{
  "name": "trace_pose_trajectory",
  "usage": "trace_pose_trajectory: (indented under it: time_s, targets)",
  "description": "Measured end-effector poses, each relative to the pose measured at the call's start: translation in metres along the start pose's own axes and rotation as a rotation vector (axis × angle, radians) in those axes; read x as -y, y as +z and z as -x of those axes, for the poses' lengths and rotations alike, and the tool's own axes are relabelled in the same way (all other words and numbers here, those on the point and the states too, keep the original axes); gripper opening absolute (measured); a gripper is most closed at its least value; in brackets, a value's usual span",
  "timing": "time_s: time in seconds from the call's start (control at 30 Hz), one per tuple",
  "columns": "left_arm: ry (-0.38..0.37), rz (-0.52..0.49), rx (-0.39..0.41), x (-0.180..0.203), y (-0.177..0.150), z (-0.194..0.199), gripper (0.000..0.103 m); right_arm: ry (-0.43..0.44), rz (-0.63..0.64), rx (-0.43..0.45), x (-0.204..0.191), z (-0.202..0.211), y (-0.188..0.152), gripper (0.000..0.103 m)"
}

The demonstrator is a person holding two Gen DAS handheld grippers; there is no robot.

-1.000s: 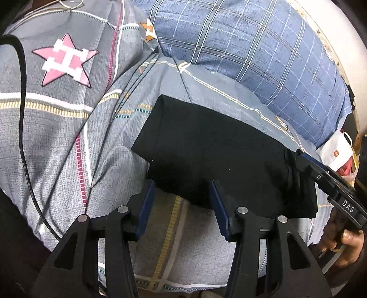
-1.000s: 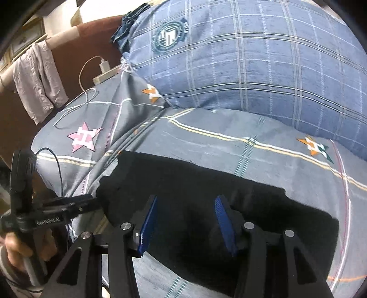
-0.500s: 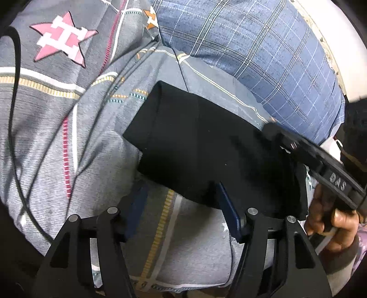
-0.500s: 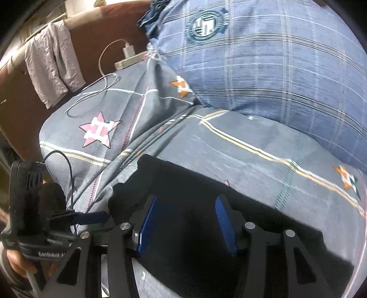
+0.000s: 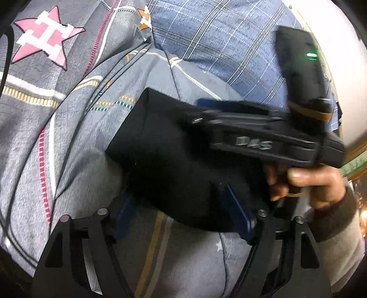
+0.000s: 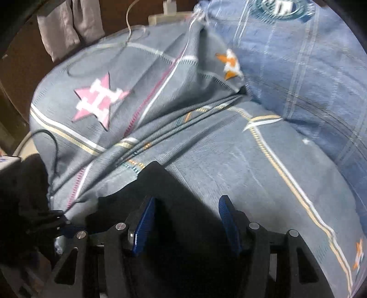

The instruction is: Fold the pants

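Note:
The black pants [image 5: 169, 146] lie folded into a compact rectangle on the grey patterned bedsheet [image 5: 75, 146]. My left gripper [image 5: 179, 206] is open, its blue pads at the near edge of the fold. The right gripper [image 5: 201, 107] crosses above the pants in the left wrist view, held by a hand [image 5: 305, 183]. In the right wrist view my right gripper [image 6: 185, 217] is open over the pants [image 6: 160, 183], near their pointed far corner. The left gripper's tip shows at the lower left of that view [image 6: 66, 227].
A large blue plaid pillow [image 6: 309, 75] lies behind the pants. A white charger and cable [image 6: 167, 13] and a hanging grey cloth [image 6: 68, 29] are at the far left by a brown headboard. A black cable [image 6: 52, 146] runs over the sheet's left edge.
My right gripper has swept left across the pants toward the left gripper, staying open. The left gripper has stayed at the near edge of the fold.

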State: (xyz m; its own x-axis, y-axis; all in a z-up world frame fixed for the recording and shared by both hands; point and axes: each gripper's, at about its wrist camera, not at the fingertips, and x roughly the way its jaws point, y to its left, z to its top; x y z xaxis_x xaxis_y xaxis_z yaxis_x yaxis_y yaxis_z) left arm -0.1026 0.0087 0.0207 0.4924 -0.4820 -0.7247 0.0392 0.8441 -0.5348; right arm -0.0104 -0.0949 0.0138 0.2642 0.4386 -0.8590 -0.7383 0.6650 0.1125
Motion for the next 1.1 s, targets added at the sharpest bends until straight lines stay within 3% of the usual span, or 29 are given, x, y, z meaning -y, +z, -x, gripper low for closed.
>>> trace_pose_trajectory:
  time_s: [0.07,0.1,0.17,0.27,0.3,0.43,0.57,0.67,0.77,0.87,0.97,1.07,1.1]
  targets:
    - [-0.021,0.013,0.013,-0.003,0.004,-0.001,0.078,0.043,-0.030,-0.008,0.002,-0.011,0.000,0.053]
    - [-0.029,0.016,0.018,-0.004,0.006,-0.002,0.078,0.050,-0.039,0.008,0.002,-0.012,-0.001,0.041]
    - [-0.057,0.027,0.045,-0.008,0.008,-0.001,0.076,0.043,-0.049,0.055,-0.001,-0.009,-0.005,0.030]
    - [-0.054,0.001,0.086,-0.005,0.011,0.008,0.037,0.045,-0.079,0.118,-0.001,0.010,-0.011,0.018]
    - [-0.070,-0.016,0.105,-0.003,0.012,0.015,0.032,0.047,-0.087,0.143,-0.001,0.018,-0.013,0.017]
    - [-0.154,-0.164,0.186,0.037,0.015,0.053,0.030,0.081,-0.160,0.313,0.010,0.083,-0.029,0.016]
    - [-0.264,-0.349,0.202,0.099,0.011,0.073,0.030,0.084,-0.264,0.499,0.031,0.159,-0.070,0.015]
    - [-0.357,-0.460,0.156,0.145,0.001,0.064,0.030,0.057,-0.370,0.605,0.049,0.203,-0.121,0.014]
    - [-0.419,-0.559,0.037,0.186,-0.020,0.034,0.030,0.014,-0.507,0.632,0.069,0.223,-0.179,0.012]
    - [-0.406,-0.668,-0.074,0.213,-0.045,-0.011,0.030,-0.048,-0.647,0.593,0.089,0.219,-0.229,0.012]
    - [-0.353,-0.683,-0.174,0.218,-0.055,-0.039,0.030,-0.146,-0.825,0.558,0.109,0.214,-0.269,0.012]
    - [-0.381,-0.704,-0.194,0.215,-0.046,-0.017,0.030,-0.081,-0.903,0.607,0.113,0.228,-0.300,0.014]
    - [-0.384,-0.728,-0.179,0.215,-0.039,-0.006,0.034,-0.058,-0.897,0.620,0.110,0.233,-0.305,0.017]
